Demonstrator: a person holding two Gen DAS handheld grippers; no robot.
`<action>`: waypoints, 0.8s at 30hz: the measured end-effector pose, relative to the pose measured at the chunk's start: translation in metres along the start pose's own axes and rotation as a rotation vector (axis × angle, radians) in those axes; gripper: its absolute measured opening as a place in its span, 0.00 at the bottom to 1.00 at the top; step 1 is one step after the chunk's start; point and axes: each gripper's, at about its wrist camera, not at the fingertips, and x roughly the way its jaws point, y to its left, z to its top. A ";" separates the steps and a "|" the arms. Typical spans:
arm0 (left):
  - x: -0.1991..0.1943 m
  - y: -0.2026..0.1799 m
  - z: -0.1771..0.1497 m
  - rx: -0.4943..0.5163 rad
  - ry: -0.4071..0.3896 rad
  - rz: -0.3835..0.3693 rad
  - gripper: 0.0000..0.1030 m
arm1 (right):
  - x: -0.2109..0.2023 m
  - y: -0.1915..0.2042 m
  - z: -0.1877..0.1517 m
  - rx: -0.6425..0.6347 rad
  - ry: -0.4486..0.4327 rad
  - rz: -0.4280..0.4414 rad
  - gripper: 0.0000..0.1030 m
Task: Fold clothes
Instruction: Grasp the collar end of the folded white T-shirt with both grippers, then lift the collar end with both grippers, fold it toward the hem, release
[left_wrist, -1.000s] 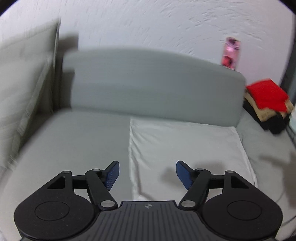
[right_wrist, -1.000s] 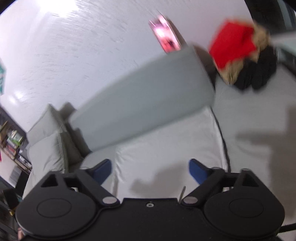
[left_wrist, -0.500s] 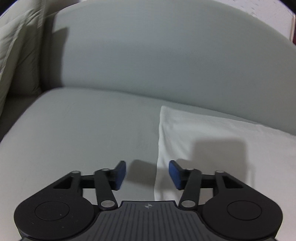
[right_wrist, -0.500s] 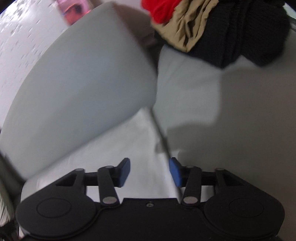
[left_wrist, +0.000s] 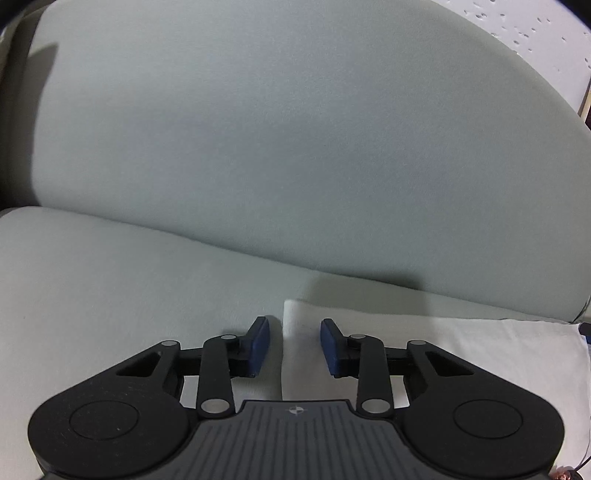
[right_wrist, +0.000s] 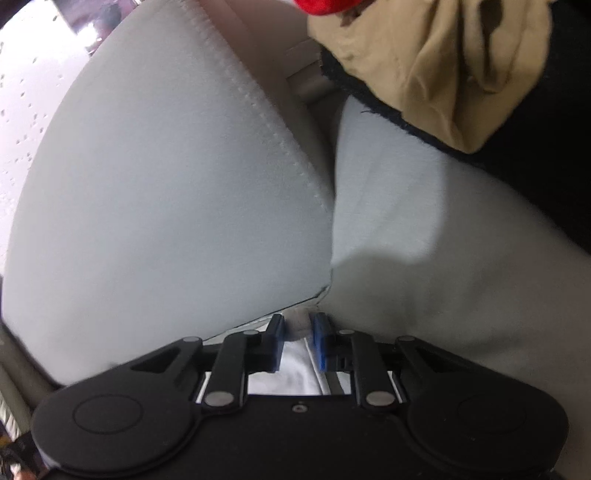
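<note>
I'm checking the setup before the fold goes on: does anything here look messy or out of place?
Only the pile at the sofa's far end: a tan garment lies crumpled over black clothing, with something red on top, unfolded. The white cloth lies flat on the seat cushion.

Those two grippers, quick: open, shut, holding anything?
Left gripper: open, closing around the white cloth edge.
Right gripper: closing on that cloth's far corner.

Right gripper (right_wrist: 298, 332) jaws closing over white cloth (right_wrist: 291, 373) corner, bunched between the blue pads at grey backrest cushion (right_wrist: 166, 206) base; clothes pile (right_wrist: 461, 74) beyond.
</note>
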 end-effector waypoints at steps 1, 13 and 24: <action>0.001 0.001 0.002 0.001 0.002 -0.001 0.30 | 0.000 -0.001 -0.001 -0.007 0.001 0.007 0.17; -0.042 -0.017 0.002 0.065 -0.089 0.086 0.03 | -0.024 0.014 -0.028 -0.108 -0.094 -0.053 0.07; -0.209 -0.024 -0.038 0.058 -0.208 0.081 0.03 | -0.176 0.046 -0.073 -0.042 -0.194 0.002 0.06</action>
